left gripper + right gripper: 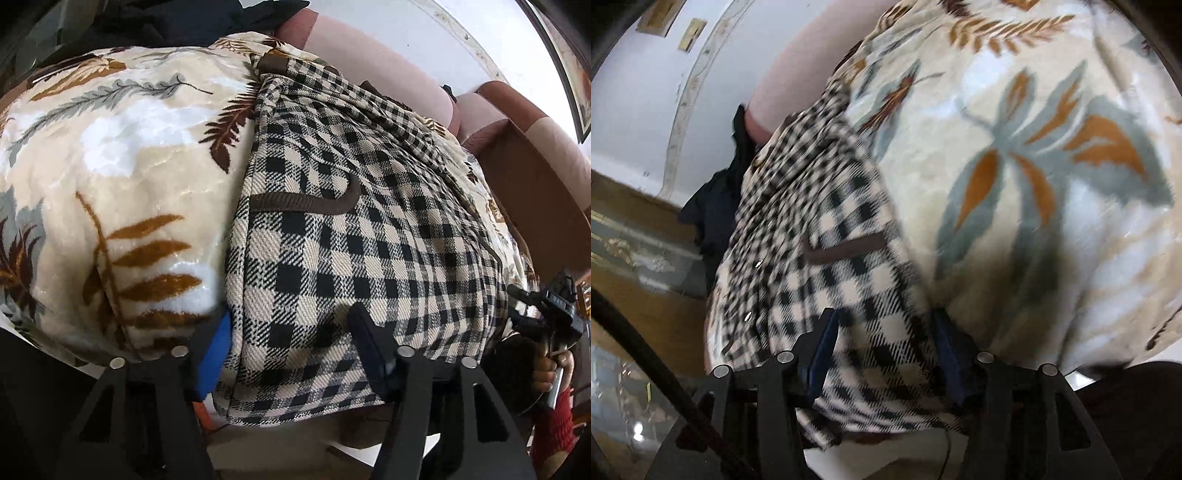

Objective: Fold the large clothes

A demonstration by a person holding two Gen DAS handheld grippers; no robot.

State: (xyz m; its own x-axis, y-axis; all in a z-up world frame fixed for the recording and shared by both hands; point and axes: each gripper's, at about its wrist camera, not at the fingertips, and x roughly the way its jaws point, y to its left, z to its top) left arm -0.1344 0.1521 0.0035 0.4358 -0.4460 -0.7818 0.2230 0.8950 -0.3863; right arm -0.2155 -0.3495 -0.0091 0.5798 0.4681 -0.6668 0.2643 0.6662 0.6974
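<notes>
A big fluffy blanket (110, 177) with brown, orange and grey leaves on cream is covering the couch (524, 177), which is showing pink and brown at the back. On top of the blanket a checked coat (332, 258) is lying. It is made of thick woven cloth with black and cream squares. It is looking folded, with a neat straight side edge running beside the leafy blanket. A dark brown strip of trim (306, 201) is curving across it like the edge of a pocket, and another brown bit is sitting at its far end. A pile of dark clothes (177, 18) is lying behind the blanket.

The near edge of the coat is hanging over the front of the couch, right at the left gripper (291, 354). This gripper's two fingers are spread wide. The blue pad (216, 354) of one finger is sitting at the coat's side edge, where it meets the blanket, and the other finger is resting on the checked cloth.

In the right wrist view the picture is blurry. The right gripper (882, 343) is also spread wide, with the corner of the coat lying between its two fingers. I cannot tell if the fingers are touching the cloth.

The person's right hand (550, 369), in a red sleeve, is holding its gripper beside the coat's far side.
</notes>
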